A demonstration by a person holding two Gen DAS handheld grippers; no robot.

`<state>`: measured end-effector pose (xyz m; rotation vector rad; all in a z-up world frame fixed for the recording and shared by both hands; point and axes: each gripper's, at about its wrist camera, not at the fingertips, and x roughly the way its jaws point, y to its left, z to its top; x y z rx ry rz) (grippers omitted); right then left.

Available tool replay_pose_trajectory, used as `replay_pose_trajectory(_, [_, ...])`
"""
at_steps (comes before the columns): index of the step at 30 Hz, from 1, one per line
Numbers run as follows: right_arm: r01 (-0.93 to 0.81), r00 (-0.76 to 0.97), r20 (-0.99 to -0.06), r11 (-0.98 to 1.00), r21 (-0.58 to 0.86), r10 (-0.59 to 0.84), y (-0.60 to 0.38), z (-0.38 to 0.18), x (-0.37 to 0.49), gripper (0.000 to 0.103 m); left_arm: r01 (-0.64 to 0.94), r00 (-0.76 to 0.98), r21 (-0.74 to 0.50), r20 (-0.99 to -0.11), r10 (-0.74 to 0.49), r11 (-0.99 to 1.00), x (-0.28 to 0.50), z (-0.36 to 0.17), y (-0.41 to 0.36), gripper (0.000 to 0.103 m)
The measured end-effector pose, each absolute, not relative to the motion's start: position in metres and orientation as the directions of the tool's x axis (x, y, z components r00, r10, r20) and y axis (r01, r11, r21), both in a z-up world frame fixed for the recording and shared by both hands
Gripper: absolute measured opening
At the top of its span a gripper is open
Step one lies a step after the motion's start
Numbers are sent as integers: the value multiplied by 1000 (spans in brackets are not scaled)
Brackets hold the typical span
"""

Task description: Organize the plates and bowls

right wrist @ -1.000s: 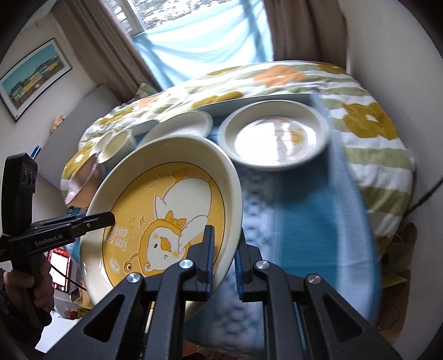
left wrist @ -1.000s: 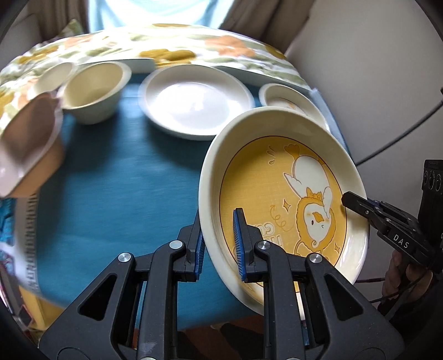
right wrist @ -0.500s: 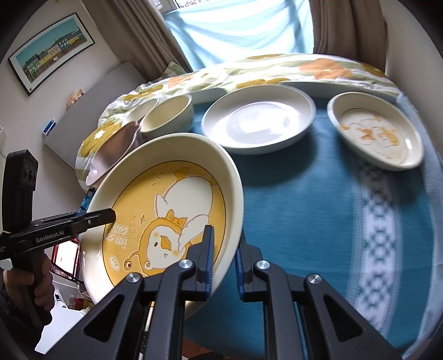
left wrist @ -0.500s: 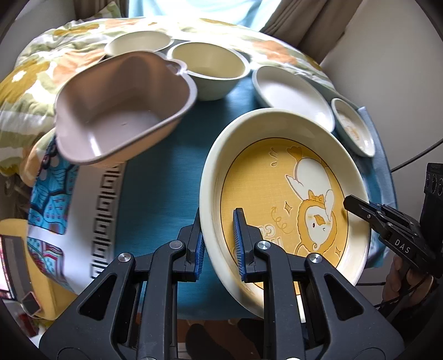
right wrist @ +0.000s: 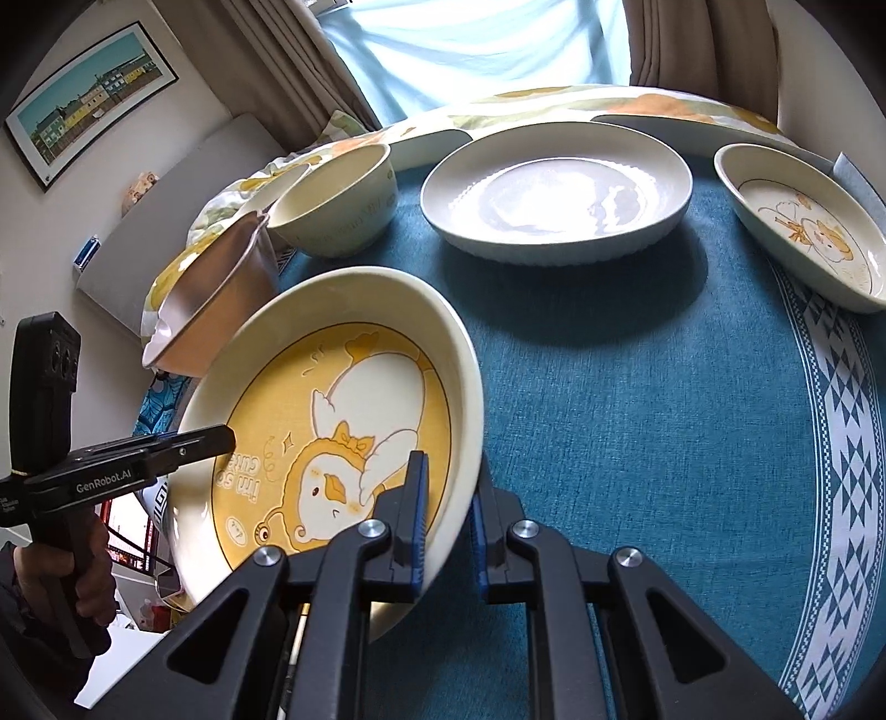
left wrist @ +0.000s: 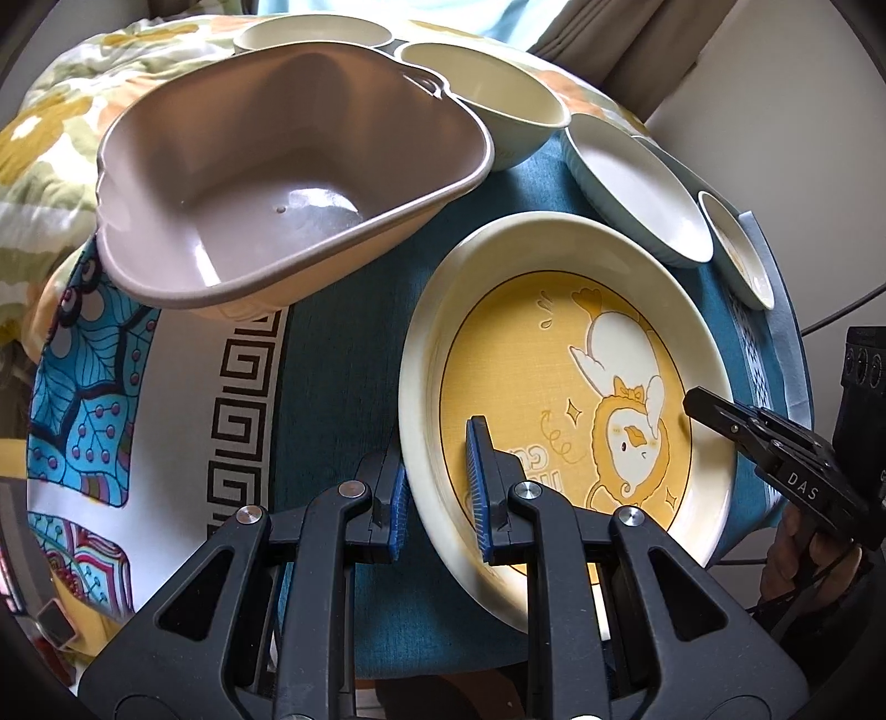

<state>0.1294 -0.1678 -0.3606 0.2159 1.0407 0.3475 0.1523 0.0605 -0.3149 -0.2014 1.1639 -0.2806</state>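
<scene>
A cream plate with a yellow cartoon-duck centre (left wrist: pixel 576 399) (right wrist: pixel 343 421) hangs tilted above the blue cloth, carried by both grippers. My left gripper (left wrist: pixel 440 493) is shut on its left rim. My right gripper (right wrist: pixel 448 515) is shut on its right rim; it also shows at the plate's far edge (left wrist: pixel 736 421), as the left gripper does (right wrist: pixel 183 443). Behind the plate, to the left, stands a large brown tub (left wrist: pixel 288 188) (right wrist: pixel 210 293). A cream bowl (left wrist: pixel 493 99) (right wrist: pixel 338 199), a plain white plate (left wrist: pixel 637 188) (right wrist: pixel 554 188) and a small duck plate (left wrist: pixel 742 255) (right wrist: pixel 803 221) line the back.
A blue tablecloth (right wrist: pixel 637 415) with a white patterned border covers the table. A second cream bowl (left wrist: pixel 310 33) sits behind the tub. Floral bedding (left wrist: pixel 50 133) lies beyond the table. A person's hand (right wrist: pixel 55 570) grips the left handle.
Both grippers have carried the duck plate leftward and down over the table. The brown tub and cream bowl now loom closer; the white plate and small duck plate have slid to the right.
</scene>
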Motion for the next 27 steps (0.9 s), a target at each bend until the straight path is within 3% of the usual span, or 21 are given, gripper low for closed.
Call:
replay_pose_trajectory(15, [-152,459,-793,915,374,401,-174,-363,127,13,140,383,-256,-877,-291,956,154,-314,57,21])
replay_pose_trajectory(18, [-134,449,-786,901,412,426,-178,-366,128,13,154,387,-209,-887,-253,966,154,-312,52,32])
replay_pose_trajectory(21, [-113,456,-785,902,417,420,-180,-366,124,16,167,391,-157,-896,-211,973,153,-310,47,62])
replay_pose_trajectory(23, [-101,455,-797,913,396,396,-181,-365,121,26,177,401,-124,-897,-187,976,150,-308,46,64])
replay_pose_trajectory(27, [-74,455,-804,915,396,384,-187,-353,111,26,169,394,-108,-904,-168,980,144,-301,50,64])
